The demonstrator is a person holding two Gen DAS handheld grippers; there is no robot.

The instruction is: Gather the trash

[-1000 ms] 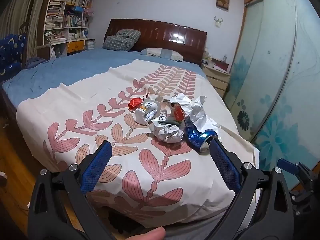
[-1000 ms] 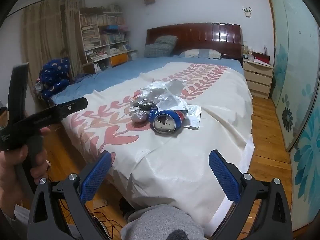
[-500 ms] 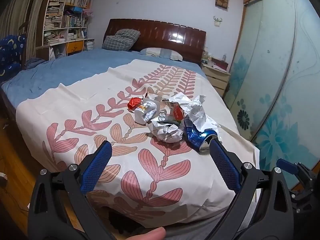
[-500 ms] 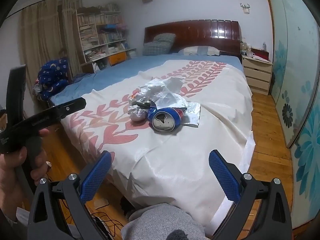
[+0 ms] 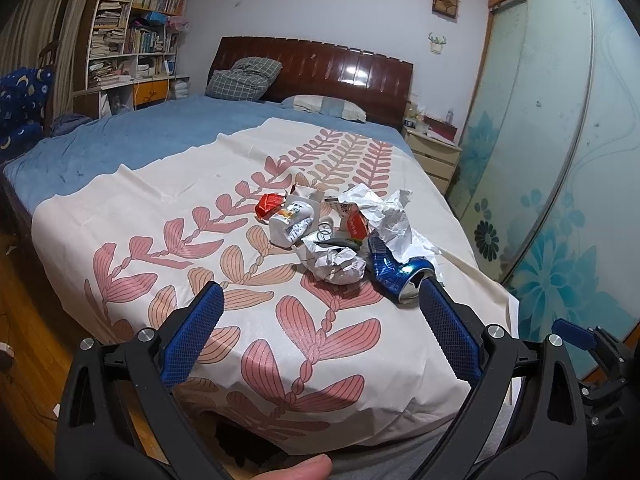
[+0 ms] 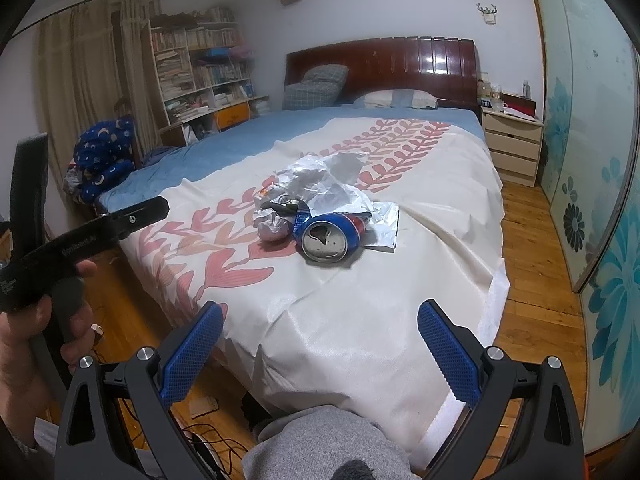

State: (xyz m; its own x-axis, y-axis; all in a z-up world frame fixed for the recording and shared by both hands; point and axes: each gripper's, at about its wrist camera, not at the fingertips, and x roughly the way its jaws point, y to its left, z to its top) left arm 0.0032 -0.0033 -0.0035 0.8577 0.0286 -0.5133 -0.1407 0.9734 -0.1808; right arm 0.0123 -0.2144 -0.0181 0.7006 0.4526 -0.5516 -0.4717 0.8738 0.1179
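A pile of trash lies on the leaf-patterned sheet [image 5: 200, 216] on the bed: a crushed blue can [image 5: 396, 274], crumpled white paper [image 5: 338, 264], a white bottle [image 5: 292, 220], a red wrapper [image 5: 269, 204] and more crumpled paper [image 5: 384, 216]. In the right wrist view the can [image 6: 326, 234] faces me with its open top, paper [image 6: 320, 184] behind it. My left gripper [image 5: 318, 300] is open and empty, short of the pile. My right gripper [image 6: 320, 316] is open and empty, over the bed's foot corner.
The bed has a dark wooden headboard [image 5: 316, 68] and pillows. A bookshelf [image 5: 132, 40] stands at the left, a nightstand [image 6: 514, 140] and sliding wardrobe doors [image 5: 560, 140] at the right. Wooden floor [image 6: 536, 264] runs beside the bed. The left gripper's body [image 6: 80, 240] shows in the right wrist view.
Both grippers have drifted slightly closer to the pile; the trash appears a little larger in the right wrist view. Both stay open. Nothing was grasped.
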